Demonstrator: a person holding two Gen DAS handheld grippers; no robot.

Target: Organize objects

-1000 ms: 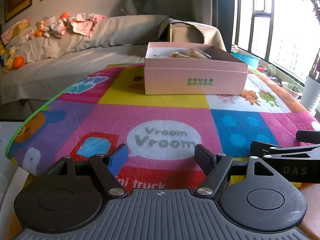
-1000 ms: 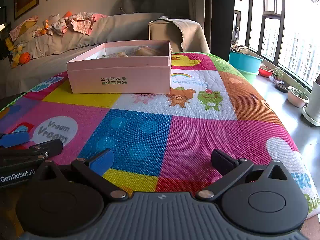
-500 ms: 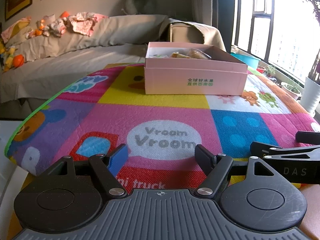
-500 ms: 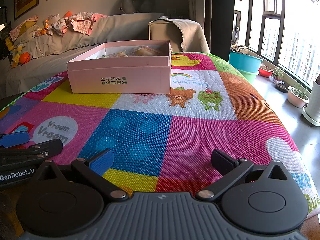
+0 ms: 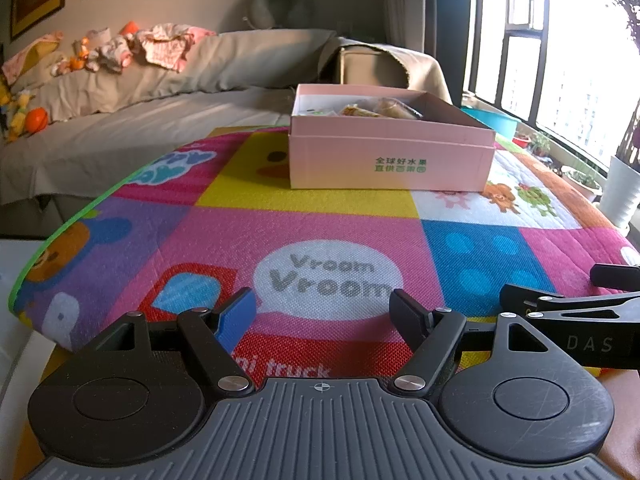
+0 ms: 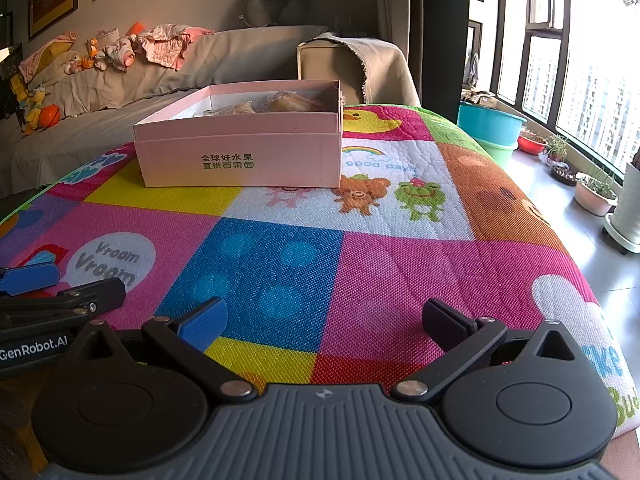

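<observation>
from your left wrist view, the left gripper sits low over the mat, its two fingers spread wide with nothing between them, only the white "vroom vroom" bubble showing in the gap. the pink box stands upright at the far end of the mat, lid off, with wrapped snacks lying inside (what they are exactly you can't tell from here). the right gripper pokes in from the right edge, beside yours and apart from it. this view alone gives you the mat's green left edge and the bed's bare grey sheet beyond it.

from your right wrist view, the right gripper also stands wide open and empty, over the blue and pink squares. the box sits further left here, on the yellow and white squares, well away from both grippers. the left gripper shows at the left edge, its blue pad visible. only this view gives you the bear and frog print just right of the box, the duck square behind it, the stacked basins on the floor and the row of plant pots under the window.
</observation>
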